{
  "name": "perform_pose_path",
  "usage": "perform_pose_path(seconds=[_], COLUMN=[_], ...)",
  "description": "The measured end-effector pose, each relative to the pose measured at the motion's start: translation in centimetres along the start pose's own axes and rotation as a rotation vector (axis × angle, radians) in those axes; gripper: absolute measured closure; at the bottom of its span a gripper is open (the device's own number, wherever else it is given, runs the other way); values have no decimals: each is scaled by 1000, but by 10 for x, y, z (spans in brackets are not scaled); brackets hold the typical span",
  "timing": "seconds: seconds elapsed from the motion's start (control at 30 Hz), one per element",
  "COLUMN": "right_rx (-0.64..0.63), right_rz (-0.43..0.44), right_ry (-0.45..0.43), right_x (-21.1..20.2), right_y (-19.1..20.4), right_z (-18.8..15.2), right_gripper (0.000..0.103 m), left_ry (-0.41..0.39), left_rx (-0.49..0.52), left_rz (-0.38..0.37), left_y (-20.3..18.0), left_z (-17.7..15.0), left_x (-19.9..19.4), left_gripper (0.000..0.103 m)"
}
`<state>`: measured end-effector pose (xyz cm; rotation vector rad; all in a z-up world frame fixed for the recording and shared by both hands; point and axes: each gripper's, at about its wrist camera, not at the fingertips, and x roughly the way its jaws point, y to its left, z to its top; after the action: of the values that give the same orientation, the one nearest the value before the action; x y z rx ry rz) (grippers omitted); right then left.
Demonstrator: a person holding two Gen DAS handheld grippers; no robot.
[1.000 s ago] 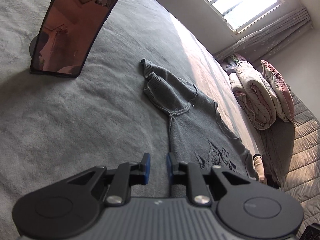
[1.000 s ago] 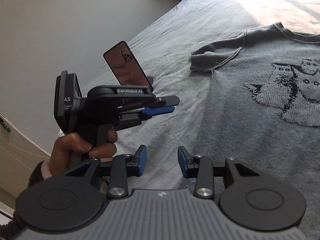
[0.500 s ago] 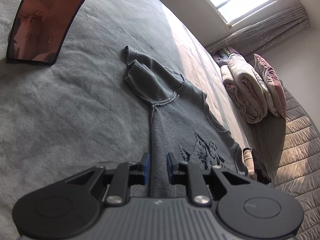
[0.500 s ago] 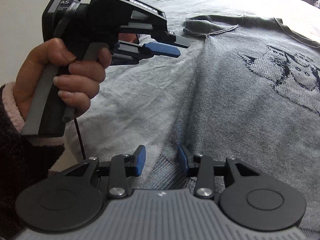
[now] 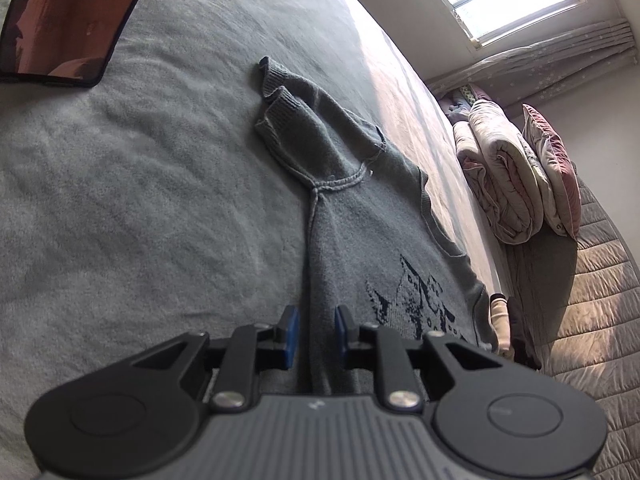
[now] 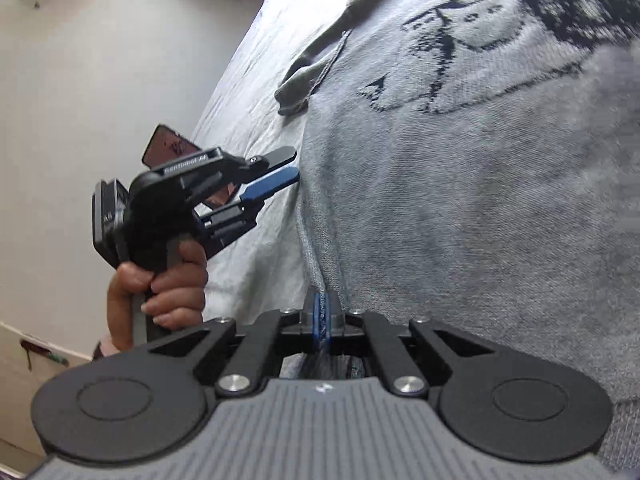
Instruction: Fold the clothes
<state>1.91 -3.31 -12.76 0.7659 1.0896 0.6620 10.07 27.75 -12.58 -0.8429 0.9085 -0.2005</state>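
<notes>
The sweater (image 5: 352,200) is grey knit cloth, matt and slightly fuzzy, with ribbed cuffs and a darker woven pattern. The bedspread (image 5: 140,200) beneath is soft, napped grey cloth. The phone (image 5: 64,20) at far left has a glossy, reflective screen. Both grippers, left (image 5: 316,330) and right (image 6: 322,320), are matt black plastic with blue pads and shiny metal screws.
</notes>
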Motion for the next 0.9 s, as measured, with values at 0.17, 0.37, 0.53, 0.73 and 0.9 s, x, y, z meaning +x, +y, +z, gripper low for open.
perform_pose_path(seconds=[0.17,0.37,0.53,0.73,0.9], right_rx=[169,203,210,217,75], right_rz=[161,273,297,293,123], right_ry=[-10,18,43,82,80], right_x=[-14,-8,3,14,42], right_y=[-22,-11,-8,-6,13], right_z=[-8,-16,-11,-12,-5], right_gripper=[99,99,99,98,88], left_ry=[16,5,-15,-57,-50], left_rx=[-1,-39,-57,-54,-13], left_rz=[8,-15,-29,-4,67], left_y=[-9,-7,0,4,4], left_z=[-2,-4,-2,2,2], left_x=[12,9,2,-12,-7], left_gripper=[85,87,98,99,99])
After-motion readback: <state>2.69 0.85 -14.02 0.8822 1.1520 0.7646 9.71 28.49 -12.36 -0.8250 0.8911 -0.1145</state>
